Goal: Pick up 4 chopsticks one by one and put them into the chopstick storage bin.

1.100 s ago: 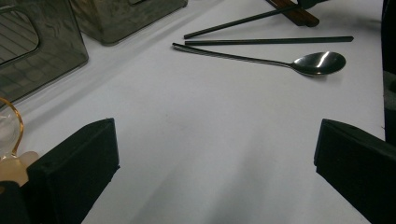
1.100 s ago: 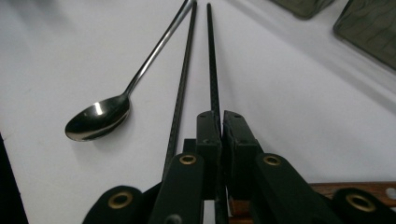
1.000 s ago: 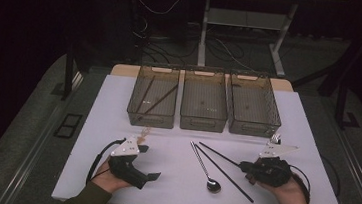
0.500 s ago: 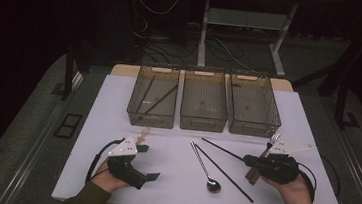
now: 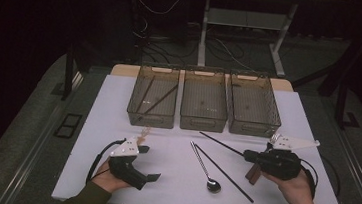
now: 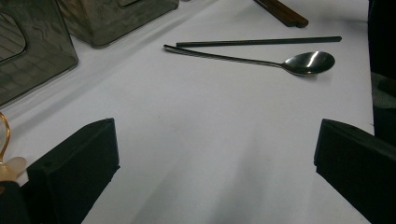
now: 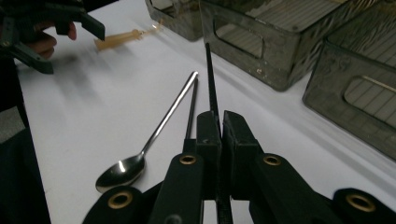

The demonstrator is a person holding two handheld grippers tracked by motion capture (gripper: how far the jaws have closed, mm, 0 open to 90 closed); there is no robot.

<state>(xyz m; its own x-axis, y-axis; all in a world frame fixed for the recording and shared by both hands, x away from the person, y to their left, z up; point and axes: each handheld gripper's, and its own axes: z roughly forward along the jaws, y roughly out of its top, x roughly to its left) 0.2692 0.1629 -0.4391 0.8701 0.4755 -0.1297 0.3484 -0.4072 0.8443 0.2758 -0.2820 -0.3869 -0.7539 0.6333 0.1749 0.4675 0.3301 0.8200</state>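
My right gripper [image 5: 247,155] [image 7: 215,133] is shut on one end of a black chopstick [image 5: 220,143] [image 7: 209,79], whose far end points left toward the bins. A second black chopstick [image 5: 227,179] [image 7: 190,109] and a steel spoon [image 5: 204,168] [image 7: 156,137] lie on the white table between my hands. My left gripper [image 5: 149,162] [image 6: 215,163] rests at the front left with its jaws wide open and nothing between them. From there the spoon [image 6: 261,59] and the loose chopstick [image 6: 257,42] lie ahead.
Three smoky clear bins stand in a row at the back: the left bin [image 5: 151,117] holds dark sticks, then the middle bin [image 5: 203,120] and the right bin [image 5: 254,126]. A small tan and gold piece [image 5: 143,134] [image 7: 123,38] lies by my left gripper. A brown piece [image 5: 251,174] sits under my right hand.
My right hand has shifted a little, still gripping the black chopstick. The left gripper, spoon and loose chopstick have stayed where they were.
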